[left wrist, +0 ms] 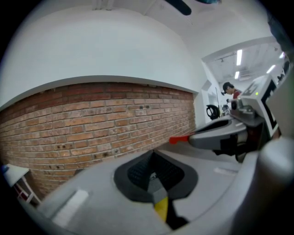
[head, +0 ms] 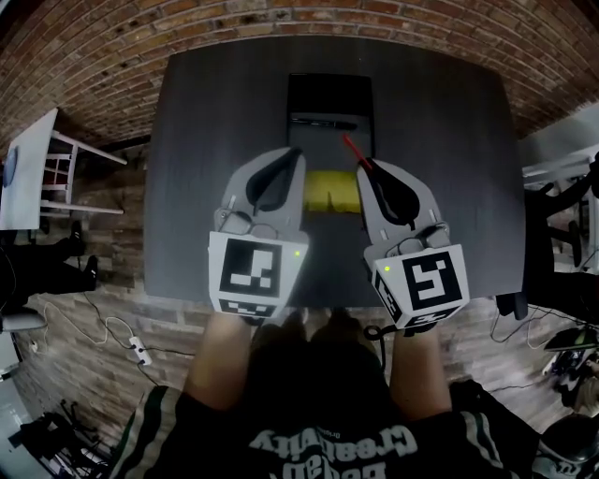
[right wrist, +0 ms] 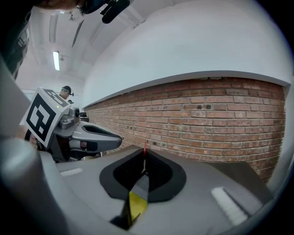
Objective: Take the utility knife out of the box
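Observation:
An open black box (head: pixel 329 89) lies at the far middle of the dark table (head: pixel 206 168), with a long black thing (head: pixel 323 123) across it. A yellow thing (head: pixel 335 192) lies on the table between my two grippers; I cannot tell what it is. My left gripper (head: pixel 294 152) hovers just left of the box's near end, its jaws together and empty. My right gripper (head: pixel 367 166) is shut on a thin red strip (head: pixel 354 150) that sticks out past its tips toward the box. That red strip (left wrist: pixel 179 139) also shows in the left gripper view, and again as a red strip (right wrist: pixel 144 149) in the right gripper view.
A brick wall (head: pixel 281 23) runs behind the table. A white table with a chair (head: pixel 37 164) stands to the left, and cables (head: pixel 122 337) lie on the floor beside it. Dark gear (head: pixel 552 234) stands at the right. A person (left wrist: pixel 228 88) is far off in the room.

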